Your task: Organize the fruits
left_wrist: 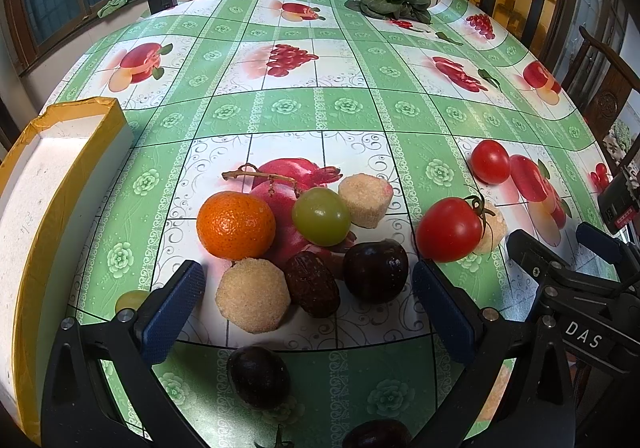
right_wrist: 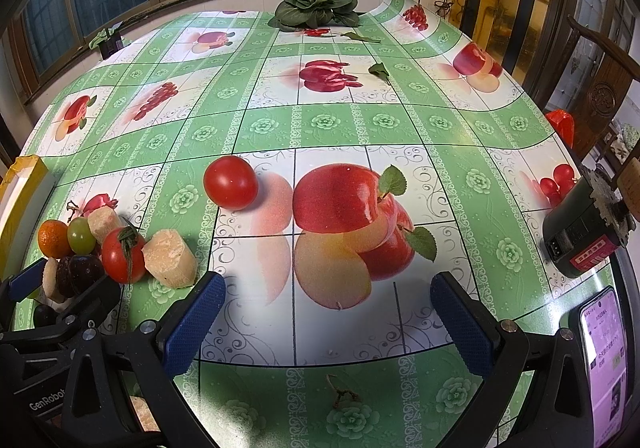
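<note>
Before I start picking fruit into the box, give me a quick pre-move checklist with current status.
1. Left gripper open, nothing held: ok.
2. Right gripper open, nothing held: ok.
3. Yellow-taped white foam box in view at left, the visible part holds nothing: ok.
4. Orange mandarin unobstructed from above: ok.
5. Lone red tomato ahead of right gripper, apart from the cluster: ok.
6. Green grape free to lift alone: not ok, it touches a beige block.
</note>
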{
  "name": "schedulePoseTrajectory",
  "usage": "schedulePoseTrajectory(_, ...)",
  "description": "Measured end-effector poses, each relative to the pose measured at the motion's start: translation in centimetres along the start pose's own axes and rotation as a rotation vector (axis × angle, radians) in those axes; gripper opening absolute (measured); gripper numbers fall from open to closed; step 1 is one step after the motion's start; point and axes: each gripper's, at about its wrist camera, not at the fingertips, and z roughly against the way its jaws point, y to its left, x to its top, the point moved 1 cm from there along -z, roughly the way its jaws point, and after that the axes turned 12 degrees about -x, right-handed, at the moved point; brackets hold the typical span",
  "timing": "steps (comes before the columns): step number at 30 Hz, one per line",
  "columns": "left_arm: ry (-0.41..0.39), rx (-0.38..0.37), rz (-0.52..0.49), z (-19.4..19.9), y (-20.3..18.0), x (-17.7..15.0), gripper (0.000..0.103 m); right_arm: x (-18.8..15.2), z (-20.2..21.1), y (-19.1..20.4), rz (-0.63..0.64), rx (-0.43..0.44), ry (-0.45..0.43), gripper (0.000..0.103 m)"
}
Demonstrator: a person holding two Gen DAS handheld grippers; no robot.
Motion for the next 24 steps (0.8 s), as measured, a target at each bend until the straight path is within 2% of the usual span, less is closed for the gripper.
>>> schedulePoseTrajectory(7,0.034,0.012,0.022,0.2,0.0,-0.1,0.103,0.0,-0.2,0.2,-0.001,0.006,0.001,0.103)
schedulePoseTrajectory(11,0.063,0.052,0.013,1.1,-0.4,-0.8,0.103,0.0,0.2,0.0,-0.004,0.05,0.009,0.103)
schedulePoseTrajectory(13,0.052,0.065,0.001,2.1,-0.6,-1.0,0.103,-0.4,0.7,-0.6,-0.015,0.084,0.025,0.103)
schedulePoseTrajectory(15,0.029,0.076,-0.004,3.3,-0.8,-1.1,0.103,-0.8,1.1,-1.1,-0.033,0.122,0.039,0.098)
schedulePoseTrajectory(17,0.003,0.084,0.004,4.8,-1.0,-1.2,0.103,-1.2,1.8,-1.9,-0.062,0.151,0.052,0.087)
schedulePoseTrajectory(18,-0.006,0.092,0.009,5.3,-1.0,-1.1,0.103,-1.3,2.2,-2.4,-0.079,0.153,0.049,0.085)
schedulePoseTrajectory(21,-0.051,0.126,0.007,7.2,-1.5,-1.1,0.103,-1.3,4.8,-3.4,-0.035,0.077,-0.04,0.086)
schedulePoseTrajectory(22,-0.066,0.152,0.001,7.9,-1.8,-1.2,0.103,-1.2,5.8,-3.5,0.001,0.075,-0.081,0.086)
schedulePoseTrajectory(24,-0.076,0.179,-0.006,8.8,-2.3,-1.2,0.103,-0.7,7.8,-4.0,0.035,0.128,-0.128,0.086)
